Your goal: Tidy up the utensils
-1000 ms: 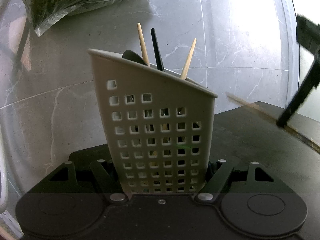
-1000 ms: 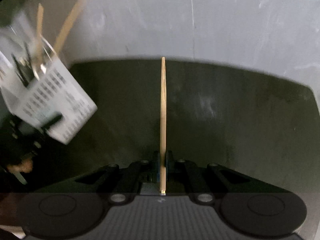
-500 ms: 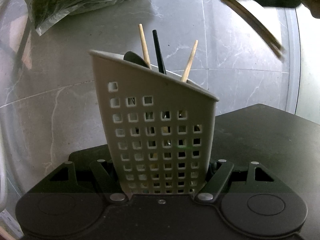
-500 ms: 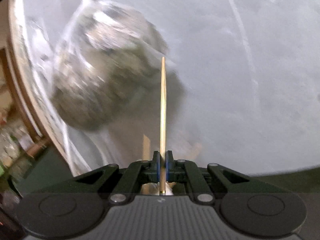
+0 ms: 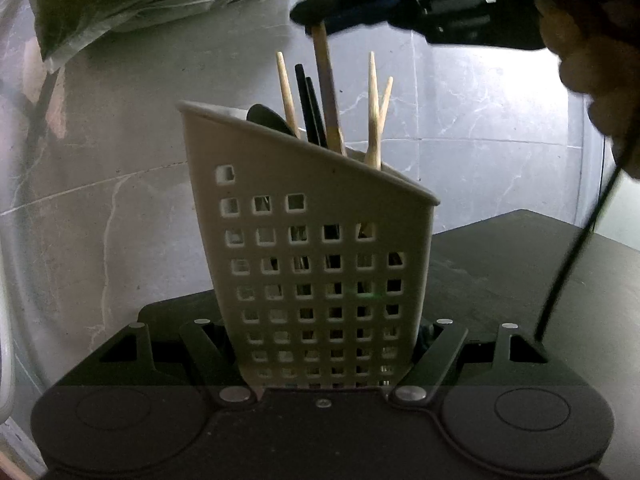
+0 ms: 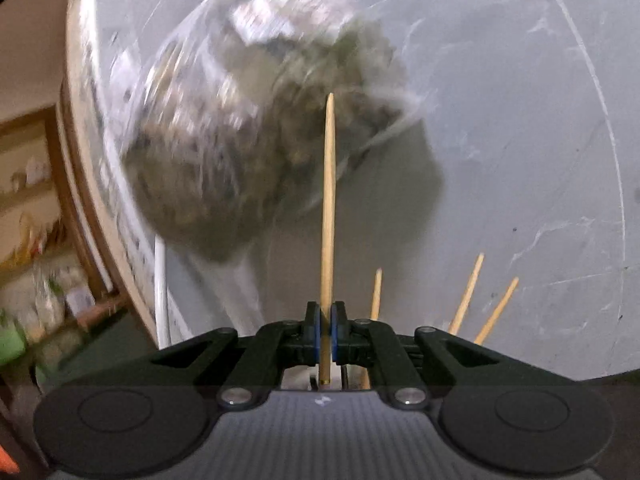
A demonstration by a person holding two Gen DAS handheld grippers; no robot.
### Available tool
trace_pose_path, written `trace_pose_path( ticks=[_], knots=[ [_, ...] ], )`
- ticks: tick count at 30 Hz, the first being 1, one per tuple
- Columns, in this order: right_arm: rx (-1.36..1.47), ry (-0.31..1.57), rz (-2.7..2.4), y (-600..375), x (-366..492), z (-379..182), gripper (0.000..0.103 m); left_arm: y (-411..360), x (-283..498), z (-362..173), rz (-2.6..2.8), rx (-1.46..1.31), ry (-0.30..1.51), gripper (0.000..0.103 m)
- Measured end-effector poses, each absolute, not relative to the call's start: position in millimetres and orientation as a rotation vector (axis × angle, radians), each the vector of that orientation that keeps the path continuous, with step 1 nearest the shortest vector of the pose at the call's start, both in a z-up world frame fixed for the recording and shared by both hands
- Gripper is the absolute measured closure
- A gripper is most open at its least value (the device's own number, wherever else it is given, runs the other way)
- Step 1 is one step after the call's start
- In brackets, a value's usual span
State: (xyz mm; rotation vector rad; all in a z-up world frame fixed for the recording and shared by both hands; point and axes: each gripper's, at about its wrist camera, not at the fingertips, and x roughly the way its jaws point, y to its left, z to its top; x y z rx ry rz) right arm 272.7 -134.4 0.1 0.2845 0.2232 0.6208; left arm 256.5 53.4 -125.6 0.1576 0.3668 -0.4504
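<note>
The wooden chopstick [image 6: 328, 216] is being pinched tight between the blue pads of the right gripper [image 6: 327, 330]. In the left wrist view this chopstick [image 5: 326, 92] is standing almost straight up, and its low end is going down inside the grey utensil holder [image 5: 316, 264]. The right gripper [image 5: 316, 10] is hanging over the holder, and a person's hand [image 5: 592, 68] is holding it.

The left gripper [image 5: 324, 354] is squeezing the holder from both sides, low down. The holder has lots of little square holes and is leaning a bit. It is sitting at the edge of a dark board [image 5: 500, 280].

Three other wooden chopsticks [image 5: 374, 112], two black chopsticks [image 5: 308, 100] and a dark spoon [image 5: 266, 118] are poking out of the top.

A clear plastic bag [image 6: 244, 120] of greenish stuff is lying on the grey marble table [image 5: 100, 200] behind.
</note>
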Motion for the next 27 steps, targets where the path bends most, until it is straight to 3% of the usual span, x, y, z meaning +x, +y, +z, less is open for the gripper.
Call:
trace_pose_path(
  ticks=[11, 13, 15, 23, 27],
  knots=[
    [0.125, 0.304, 0.624, -111, 284, -25, 0.093, 55, 255, -125, -0.457, 0.161, 0.366, 0.026],
    [0.125, 0.316, 0.616, -111, 286, -25, 0.084, 56, 255, -126, -0.457, 0.161, 0.366, 0.026],
    [0.12, 0.317, 0.617, -109, 278, -23, 0.066, 56, 255, -125, -0.458, 0.16, 0.368, 0.026],
    [0.115, 0.309, 0.581, -106, 263, -12, 0.038, 57, 257, -123, -0.454, 0.153, 0.376, 0.026],
    [0.123, 0.298, 0.55, -111, 257, -6, 0.016, 56, 254, -120, -0.446, 0.156, 0.363, 0.013]
  ],
)
